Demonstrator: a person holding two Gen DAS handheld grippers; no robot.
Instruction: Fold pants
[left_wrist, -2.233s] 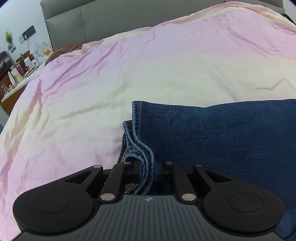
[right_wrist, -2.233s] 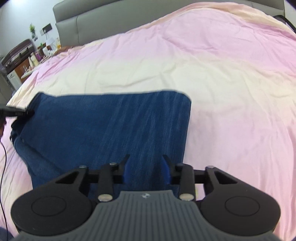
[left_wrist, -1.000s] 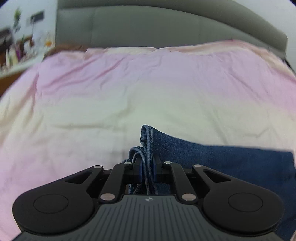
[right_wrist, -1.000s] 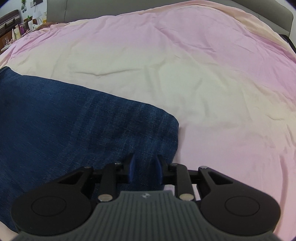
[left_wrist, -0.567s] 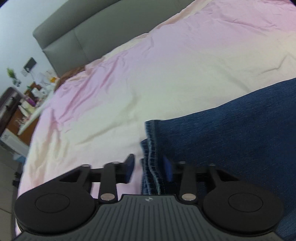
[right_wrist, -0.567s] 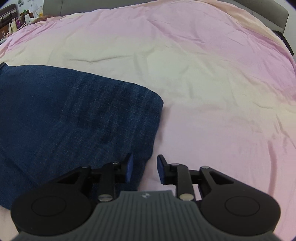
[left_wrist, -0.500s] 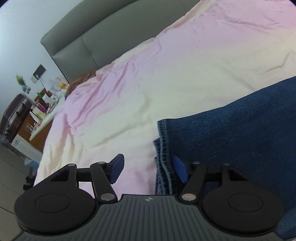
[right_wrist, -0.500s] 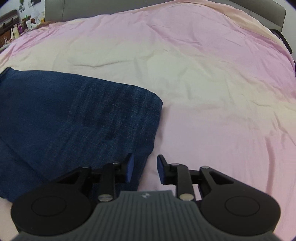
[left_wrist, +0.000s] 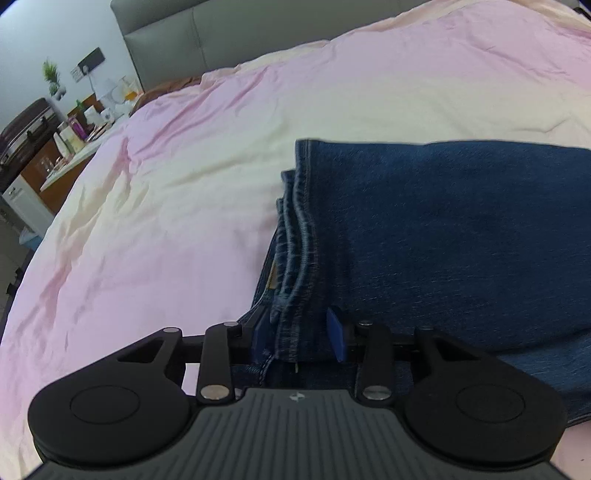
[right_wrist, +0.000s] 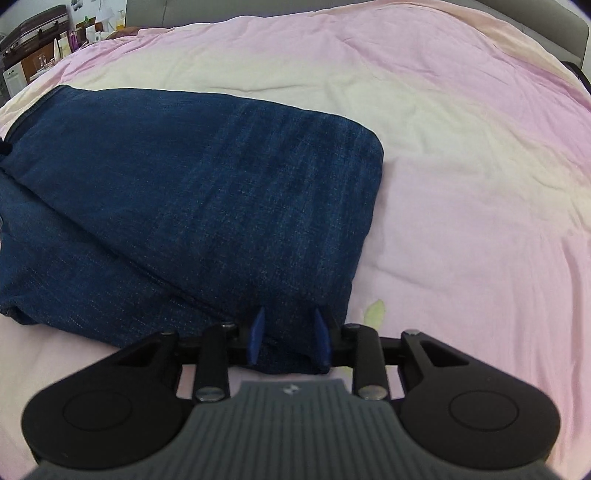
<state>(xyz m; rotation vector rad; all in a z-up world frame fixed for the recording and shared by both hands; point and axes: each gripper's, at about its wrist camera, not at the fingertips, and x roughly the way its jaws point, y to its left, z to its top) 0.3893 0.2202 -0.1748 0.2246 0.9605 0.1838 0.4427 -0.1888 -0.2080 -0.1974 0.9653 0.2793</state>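
the folded pants (left_wrist: 461, 236), one pair of dark blue jeans, lie on the pink and cream bedspread (left_wrist: 177, 206) of a bed with a grey headboard (left_wrist: 207, 40). in the left wrist view the left gripper (left_wrist: 300, 334) sits low over the stacked hem edges at the left end of the fold; the stitched hems run down between its two blue pads (left_wrist: 337, 338), and its jaws are closing around them, with the right pad just at the cloth and the left pad beside the layers; a firm pinch cannot be made out.

in the right wrist view the same pants (right_wrist: 207, 192) spread up and to the left of the right gripper (right_wrist: 289, 338), which is at the near right corner of the fold. that corner lies between its two blue pads (right_wrist: 256, 334), the jaws set fairly narrow with denim filling the gap, though whether the pads actually press on it cannot be told.

counted: one pair of pants, two grippers, one bed. at the far left of both views a cluttered side table (left_wrist: 74, 147) holds bottles and small items too small to name.
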